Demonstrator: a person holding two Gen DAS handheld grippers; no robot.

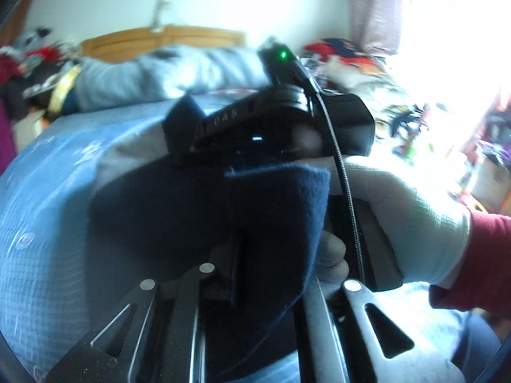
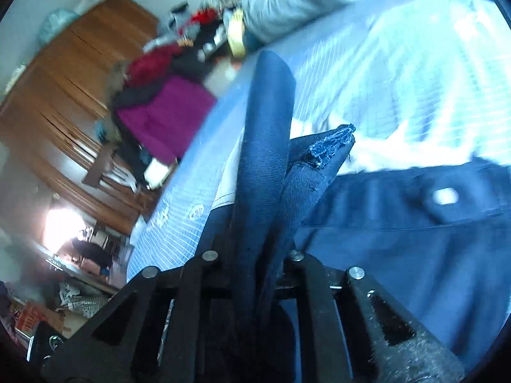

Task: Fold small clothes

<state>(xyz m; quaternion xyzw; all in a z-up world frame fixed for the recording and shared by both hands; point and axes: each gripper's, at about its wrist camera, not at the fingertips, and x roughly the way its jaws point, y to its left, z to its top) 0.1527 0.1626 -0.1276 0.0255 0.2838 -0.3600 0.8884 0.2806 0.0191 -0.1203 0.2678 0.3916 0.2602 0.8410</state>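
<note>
A dark navy garment (image 1: 153, 210) lies on the blue checked bed sheet (image 1: 48, 223), with a pale grey layer showing at its far edge. My left gripper (image 1: 255, 245) is shut on a navy flap (image 1: 281, 210) that covers its right finger. Just beyond it, a white-gloved hand (image 1: 399, 217) with a red sleeve holds my right gripper (image 1: 183, 115), whose tip is over the garment's far edge. In the right wrist view my right gripper (image 2: 281, 172) is shut on upright navy folds (image 2: 268, 121), one of them frayed at the end. The rest of the garment (image 2: 415, 249) spreads to the right.
A grey quilt (image 1: 166, 73) and a wooden headboard (image 1: 159, 40) lie at the far end of the bed. Piles of clothes sit at the left (image 2: 166, 108) and right (image 1: 345, 57). A wooden wardrobe (image 2: 73, 73) stands beside the bed. Bright window glare fills the right.
</note>
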